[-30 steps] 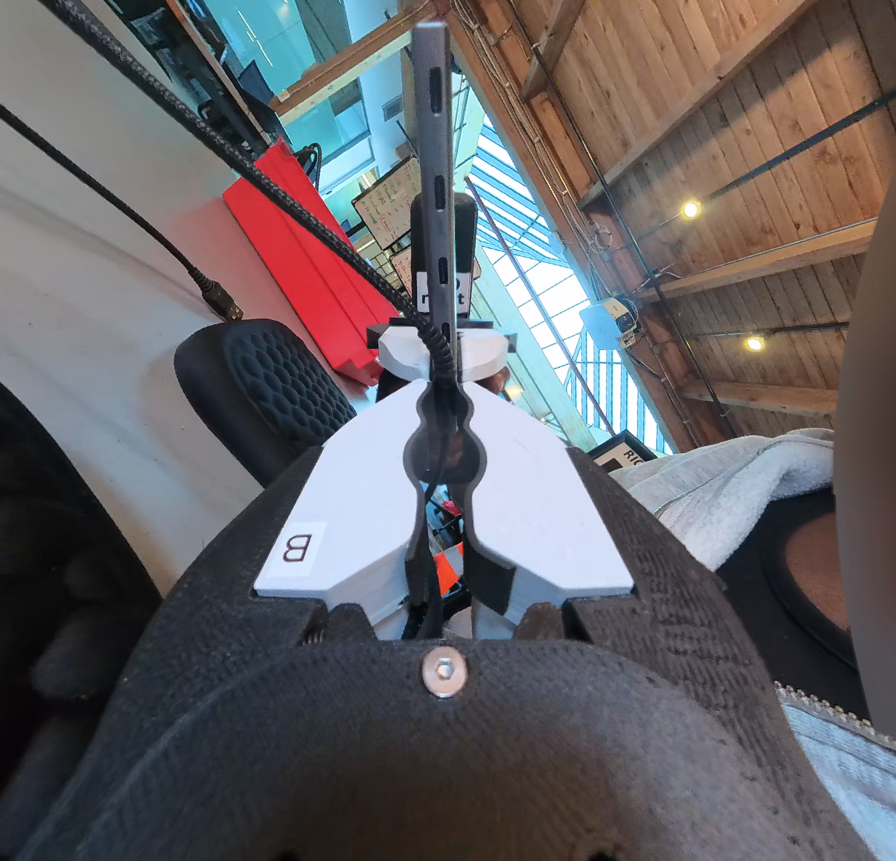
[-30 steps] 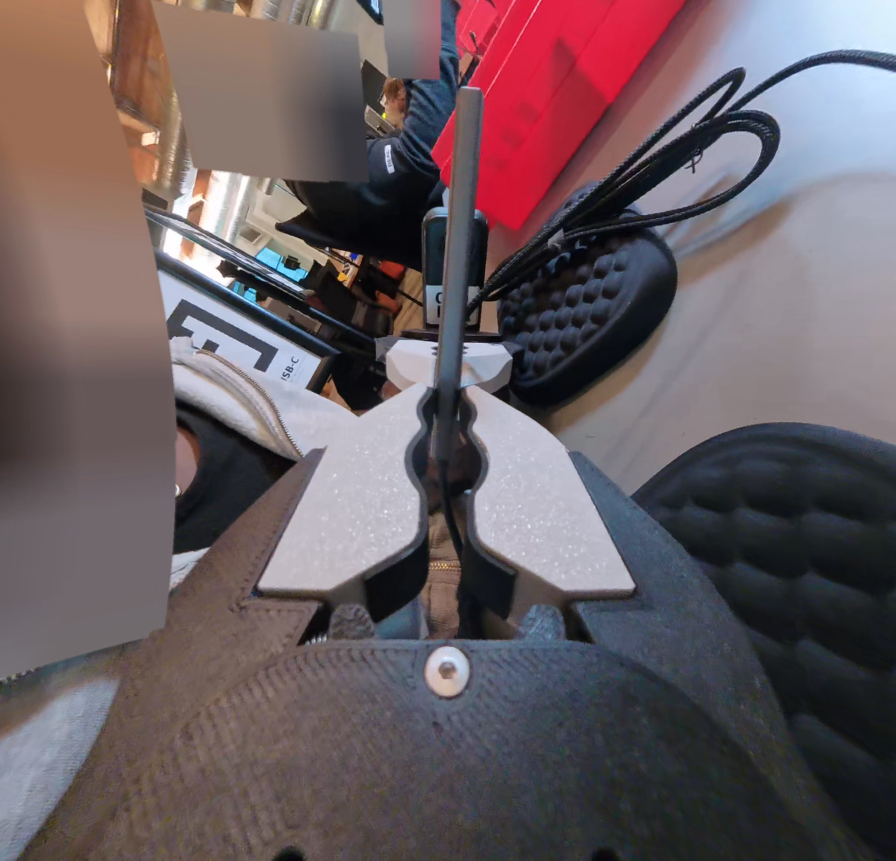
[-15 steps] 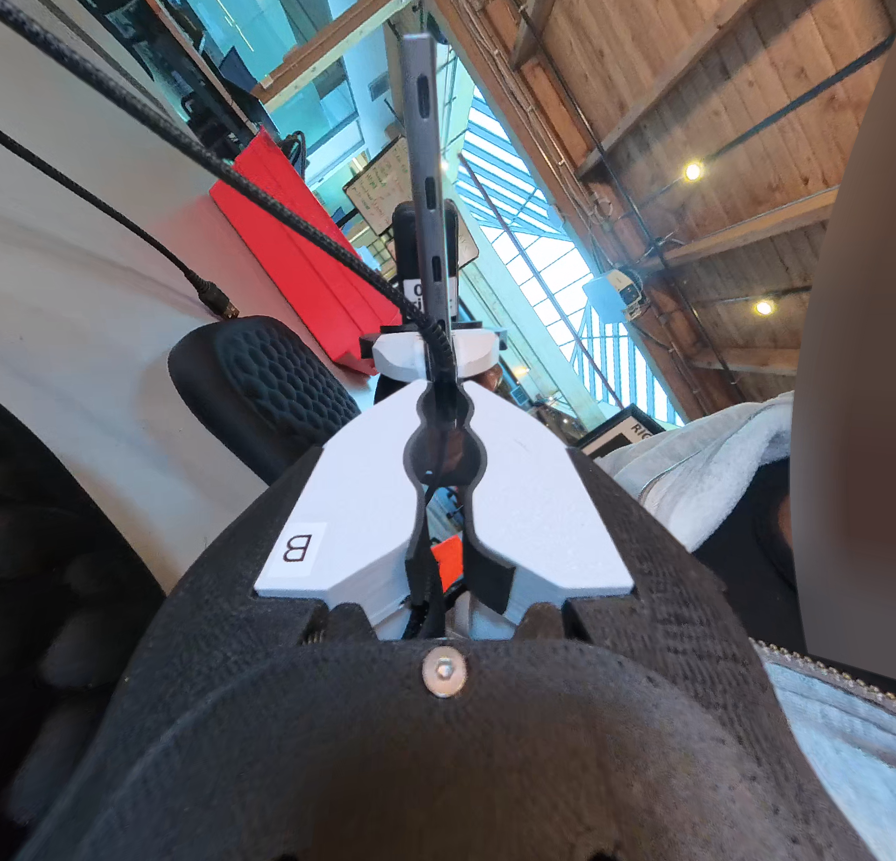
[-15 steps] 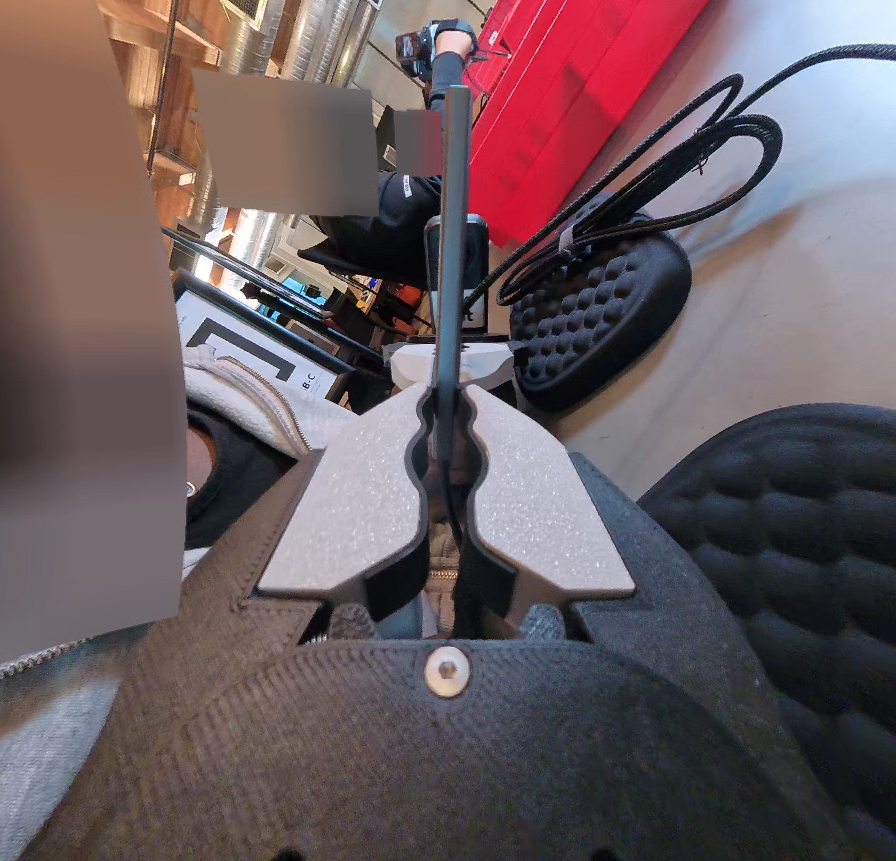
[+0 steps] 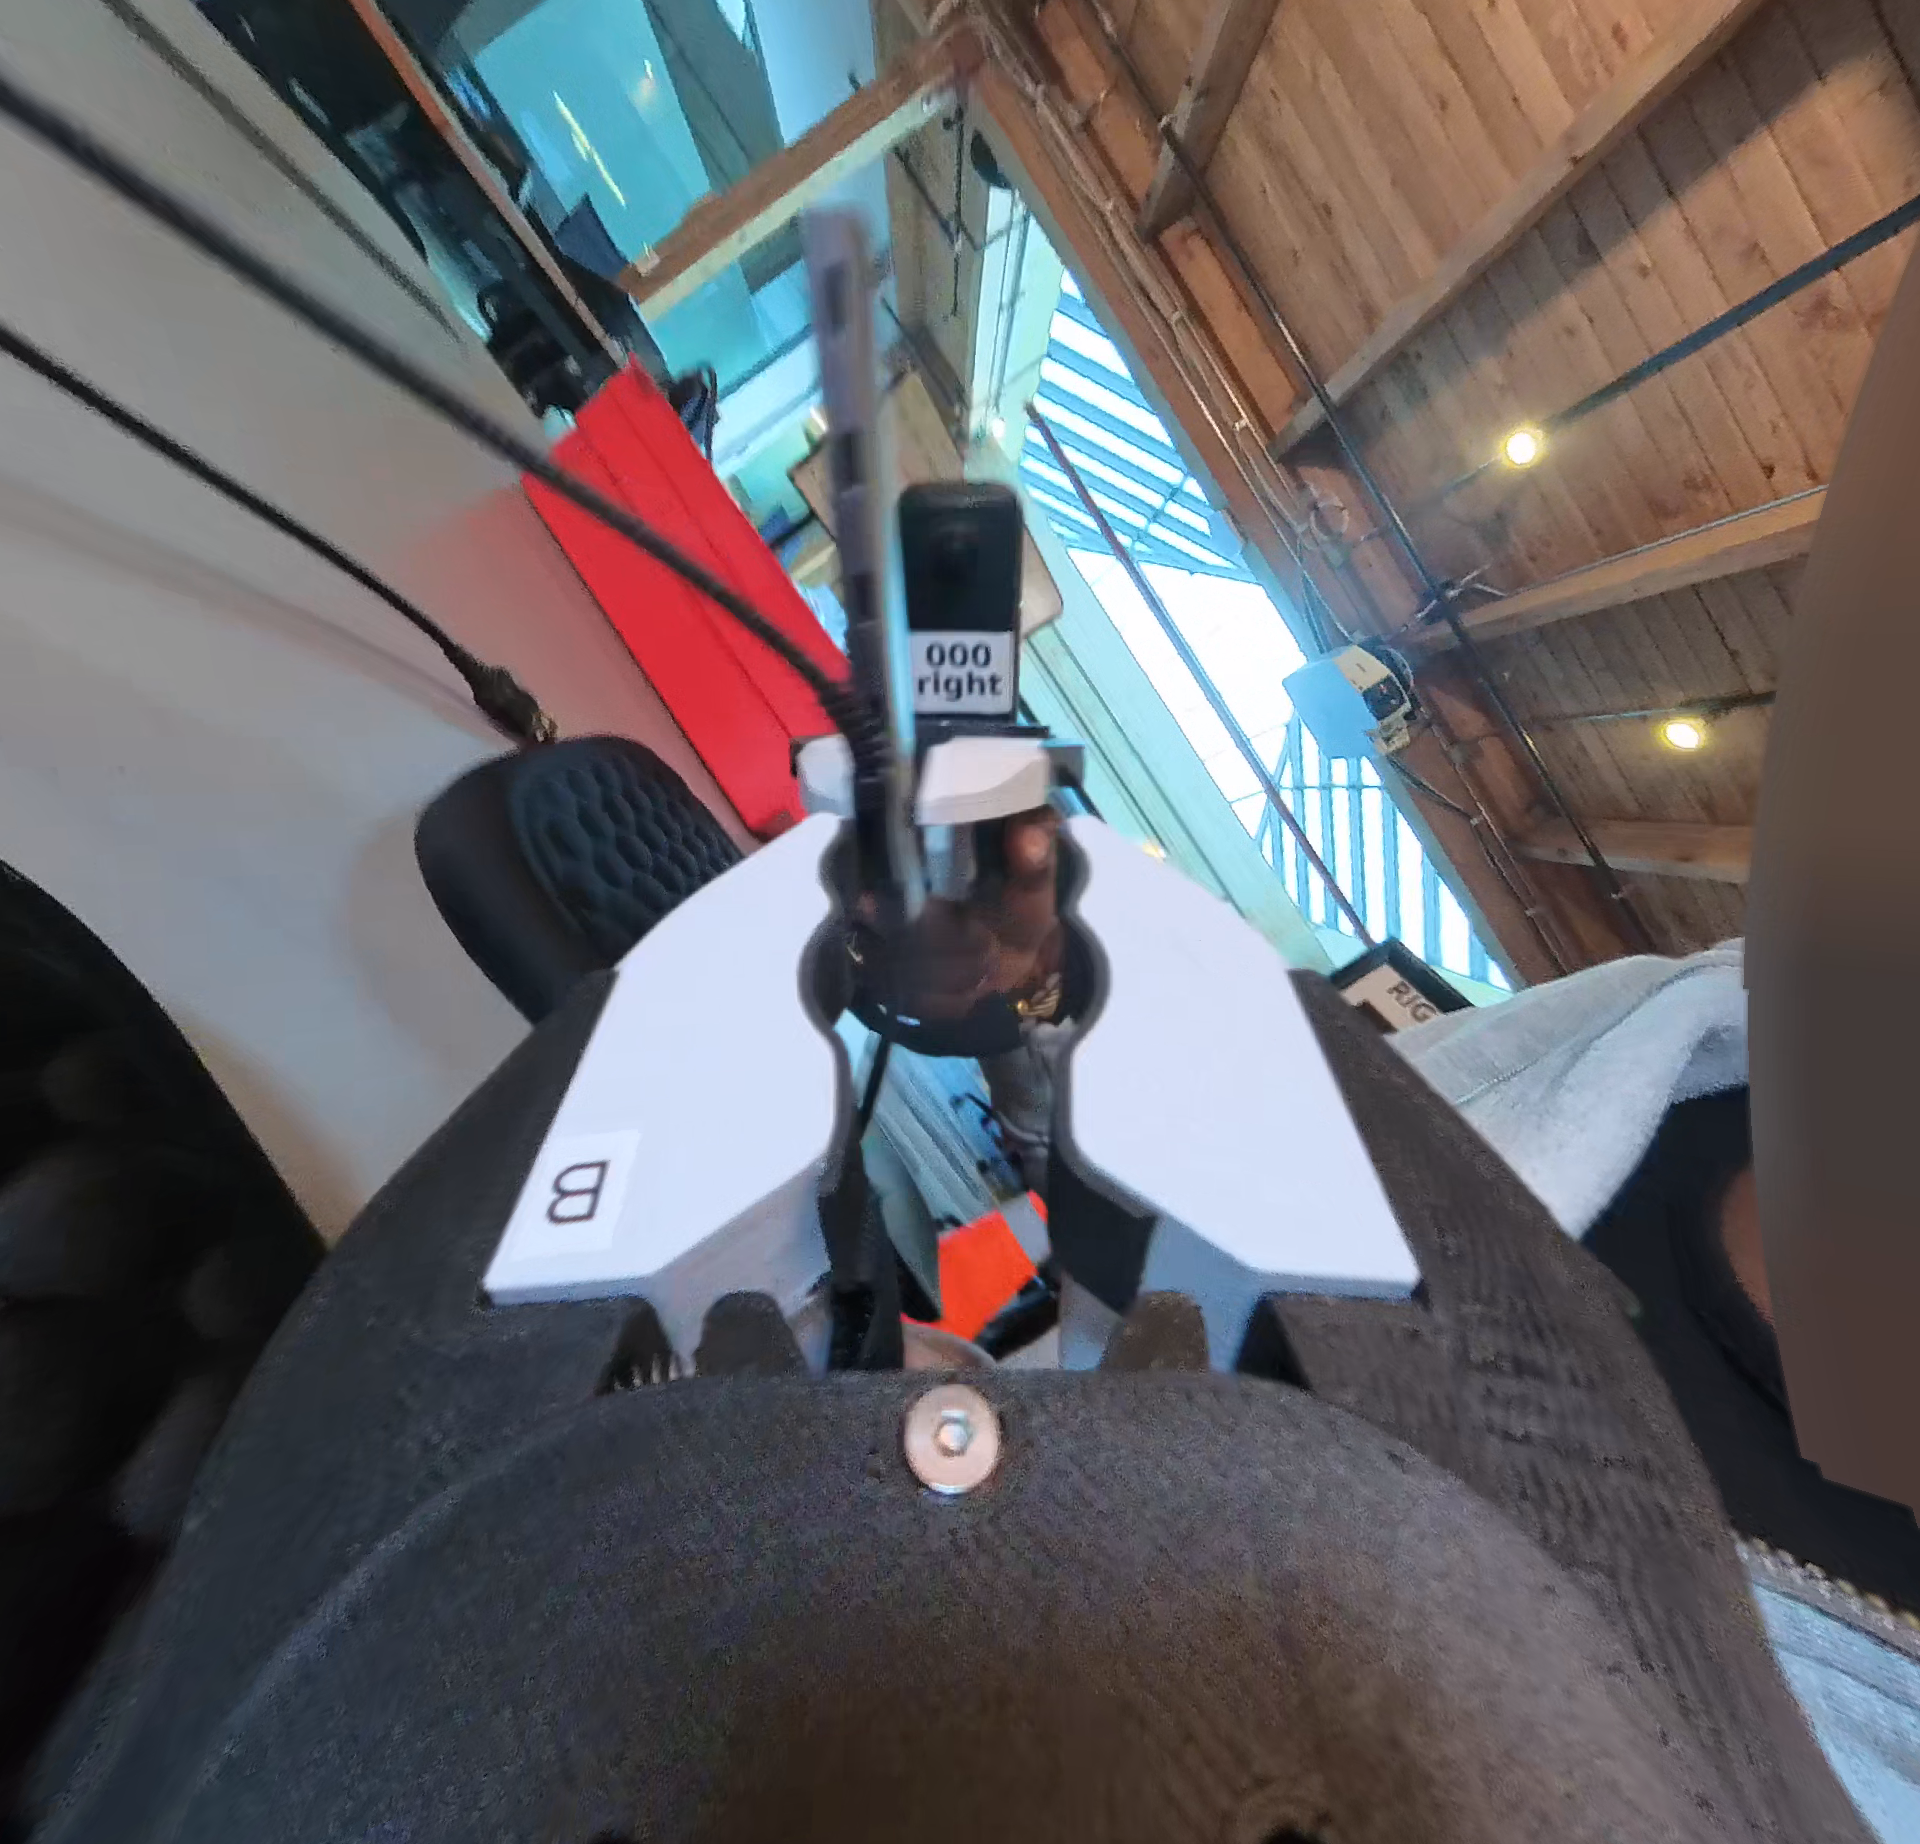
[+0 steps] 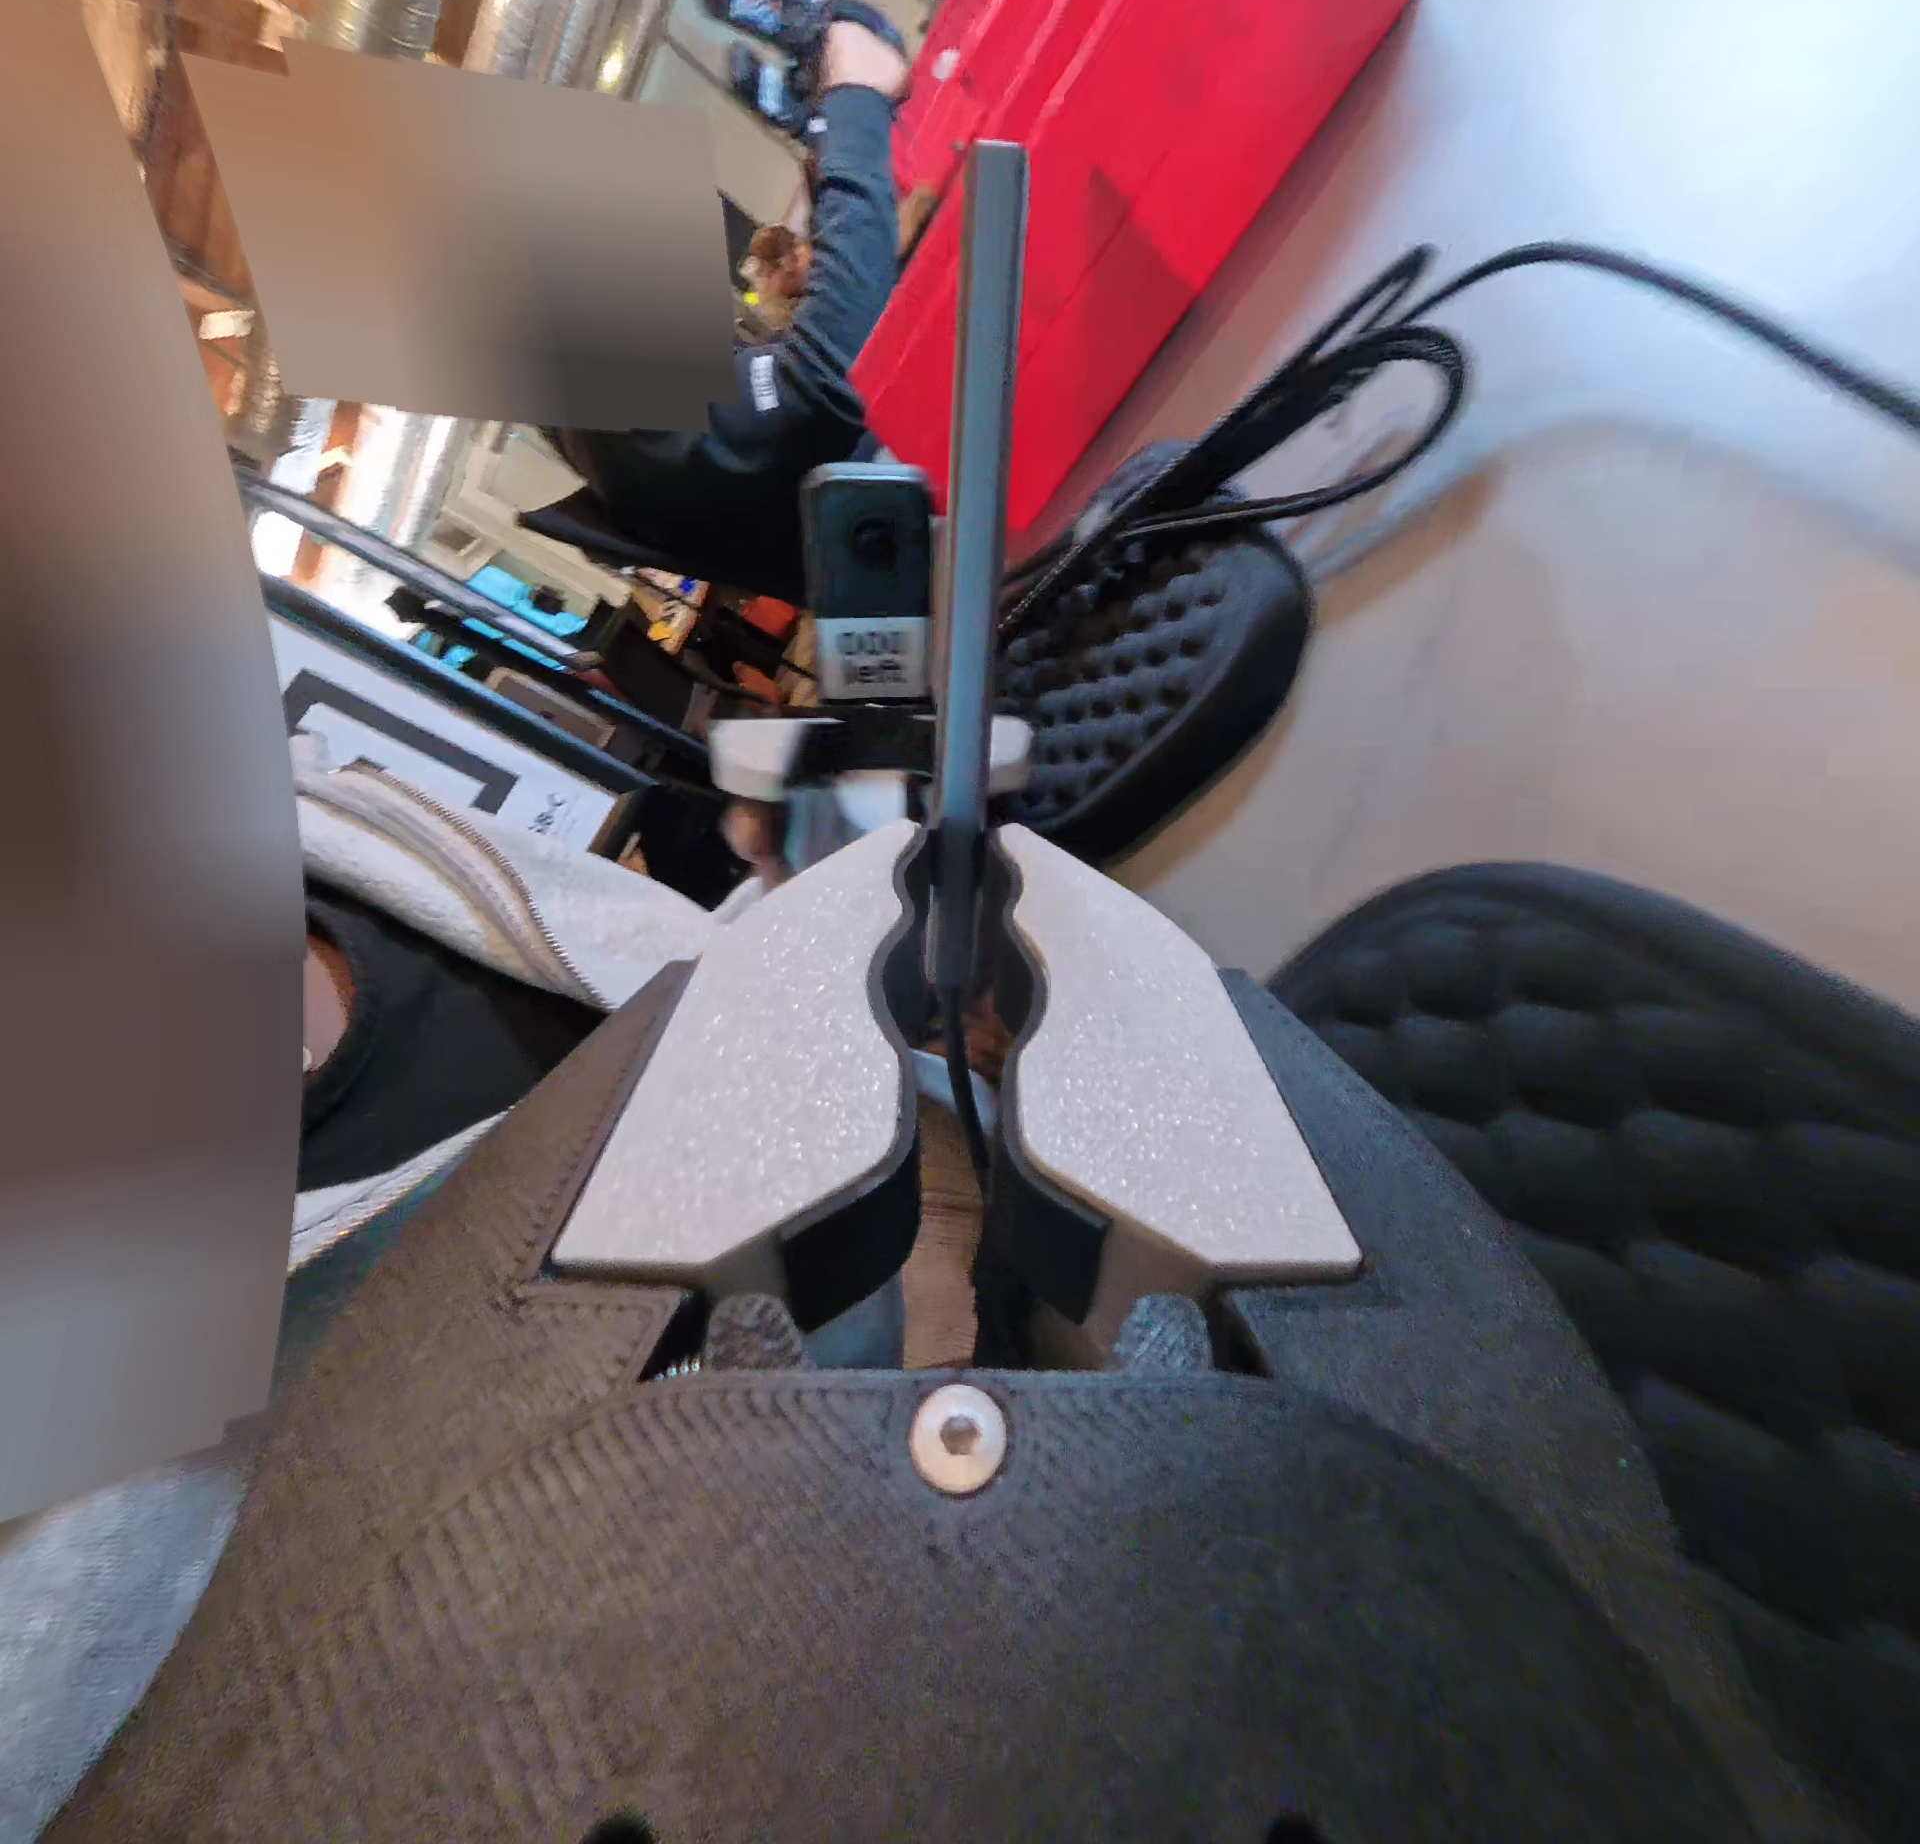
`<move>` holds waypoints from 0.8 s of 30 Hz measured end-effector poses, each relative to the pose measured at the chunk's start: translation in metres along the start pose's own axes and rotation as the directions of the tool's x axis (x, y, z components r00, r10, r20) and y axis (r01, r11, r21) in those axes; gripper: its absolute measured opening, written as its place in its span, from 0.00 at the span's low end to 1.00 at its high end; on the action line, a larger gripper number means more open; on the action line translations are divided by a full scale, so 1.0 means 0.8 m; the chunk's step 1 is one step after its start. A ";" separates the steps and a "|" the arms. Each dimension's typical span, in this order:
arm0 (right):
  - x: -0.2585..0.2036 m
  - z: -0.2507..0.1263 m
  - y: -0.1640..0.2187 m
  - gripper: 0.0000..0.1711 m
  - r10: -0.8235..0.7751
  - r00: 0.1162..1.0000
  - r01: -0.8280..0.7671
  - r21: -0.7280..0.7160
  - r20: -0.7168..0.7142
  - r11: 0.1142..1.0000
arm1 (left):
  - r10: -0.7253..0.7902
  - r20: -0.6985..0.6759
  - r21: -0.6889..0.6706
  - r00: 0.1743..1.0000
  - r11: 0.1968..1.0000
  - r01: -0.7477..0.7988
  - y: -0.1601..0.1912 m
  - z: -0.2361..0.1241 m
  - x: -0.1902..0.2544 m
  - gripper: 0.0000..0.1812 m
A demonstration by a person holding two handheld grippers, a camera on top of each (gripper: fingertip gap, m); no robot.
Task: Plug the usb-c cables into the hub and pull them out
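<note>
A thin grey hub [image 6: 982, 444] stands on edge, held at its lower end by my right gripper [image 6: 961, 838], which is shut on it. In the left wrist view the hub [image 5: 847, 423] rises just left of the jaw gap, blurred. A black braided USB-C cable [image 5: 623, 527] runs in from the upper left, and its plug [image 5: 873, 755] sits at the hub's edge. My left gripper [image 5: 951, 849] is open, with the plug and hub near its left finger. A second black cable's plug [image 5: 504, 703] lies loose on the white table [image 5: 208, 755].
A red box [image 6: 1122, 132] lies on the table behind. Black dimpled pads [image 6: 1143, 672] [image 6: 1610, 1119] lie to the right, with a coil of black cables [image 6: 1351, 392] on the far one. A white fleece sleeve [image 5: 1558, 1067] is close by, and a person [image 6: 821, 340] is in the background. Only a small space, under 4 cm, lies between the two pairs of fingers.
My left gripper has opened from shut on the cable plug at the hub. The right gripper keeps its hold on the hub. Both views have shifted slightly.
</note>
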State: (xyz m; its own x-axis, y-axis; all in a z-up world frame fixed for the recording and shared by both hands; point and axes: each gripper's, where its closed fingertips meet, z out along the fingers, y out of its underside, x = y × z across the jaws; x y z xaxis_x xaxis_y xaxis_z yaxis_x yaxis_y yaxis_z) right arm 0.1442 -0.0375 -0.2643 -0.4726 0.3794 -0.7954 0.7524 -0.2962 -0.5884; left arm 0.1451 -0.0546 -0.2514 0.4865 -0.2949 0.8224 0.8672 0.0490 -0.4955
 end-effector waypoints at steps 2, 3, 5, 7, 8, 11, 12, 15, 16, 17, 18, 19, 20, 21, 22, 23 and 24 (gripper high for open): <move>0.023 -0.019 -0.003 0.05 0.033 0.997 -0.035 -0.019 -0.066 0.999 | 0.089 0.002 0.060 0.996 0.994 -0.089 -0.020 -0.012 0.009 0.24; 0.037 -0.028 -0.001 0.06 0.040 0.993 -0.044 -0.029 -0.112 0.999 | 0.154 0.007 0.089 0.988 0.984 -0.154 -0.031 -0.019 0.017 0.24; 0.067 -0.041 0.007 0.06 0.022 0.974 -0.039 -0.069 -0.226 0.997 | 0.296 0.057 0.120 0.954 0.946 -0.300 -0.051 -0.035 0.031 0.24; 0.088 -0.047 0.013 0.07 0.007 0.954 -0.032 -0.079 -0.299 0.996 | 0.424 0.130 0.126 0.896 0.889 -0.439 -0.074 -0.054 0.046 0.24; 0.091 -0.048 0.013 0.07 0.012 0.951 -0.037 -0.075 -0.309 0.997 | 0.473 0.174 0.125 0.864 0.859 -0.496 -0.088 -0.067 0.052 0.24; 0.098 -0.056 0.005 0.09 -0.075 0.921 0.050 -0.076 -0.383 0.996 | 0.577 0.325 0.083 0.749 0.771 -0.631 -0.139 -0.117 0.072 0.24; 0.098 -0.060 0.000 0.10 -0.124 0.906 0.104 -0.069 -0.405 0.992 | 0.615 0.387 0.030 0.687 0.736 -0.676 -0.158 -0.139 0.076 0.24; 0.083 -0.071 -0.021 0.21 -0.140 0.918 0.178 0.069 -0.371 0.982 | 0.742 0.521 -0.308 0.421 0.624 -0.719 -0.206 -0.220 0.070 0.24; 0.080 -0.076 -0.026 0.23 -0.124 0.926 0.177 0.121 -0.356 0.977 | 0.779 0.526 -0.453 0.342 0.597 -0.662 -0.217 -0.250 0.059 0.24; 0.078 -0.080 -0.029 0.24 -0.109 0.935 0.171 0.162 -0.337 0.972 | 0.814 0.517 -0.592 0.264 0.563 -0.576 -0.229 -0.282 0.044 0.24; 0.076 -0.082 -0.029 0.24 -0.097 0.943 0.163 0.188 -0.320 0.969 | 0.851 0.492 -0.716 0.186 0.517 -0.470 -0.242 -0.316 0.026 0.24; 0.075 -0.083 -0.029 0.25 -0.094 0.947 0.162 0.204 -0.307 0.966 | 0.885 0.441 -0.820 0.147 0.464 -0.334 -0.248 -0.350 0.006 0.24; 0.073 -0.085 -0.030 0.25 -0.099 0.948 0.169 0.213 -0.304 0.962 | 0.906 0.393 -0.889 0.156 0.417 -0.187 -0.250 -0.381 -0.012 0.24; 0.073 -0.085 -0.031 0.25 -0.105 0.946 0.176 0.216 -0.307 0.960 | 0.914 0.364 -0.923 0.178 0.380 -0.066 -0.252 -0.406 -0.029 0.24; 0.073 -0.084 -0.030 0.25 -0.107 0.945 0.178 0.210 -0.310 0.961 | 0.923 0.322 -0.946 0.212 0.322 0.036 -0.252 -0.427 -0.043 0.25; 0.074 -0.082 -0.029 0.25 -0.110 0.944 0.178 0.199 -0.310 0.964 | 0.932 0.277 -0.959 0.235 0.254 0.124 -0.252 -0.447 -0.056 0.25; 0.074 -0.080 -0.027 0.25 -0.112 0.944 0.176 0.188 -0.309 0.966 | 0.939 0.245 -0.956 0.242 0.193 0.221 -0.255 -0.466 -0.065 0.26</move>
State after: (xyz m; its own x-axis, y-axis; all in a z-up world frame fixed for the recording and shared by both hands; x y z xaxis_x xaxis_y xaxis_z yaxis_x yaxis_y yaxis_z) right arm 0.1291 0.0480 -0.2894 -0.3888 0.6625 -0.6403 0.5574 -0.3842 -0.7360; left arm -0.0966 -0.4052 -0.2974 0.9578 0.2087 -0.1978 0.1735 -0.9680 -0.1813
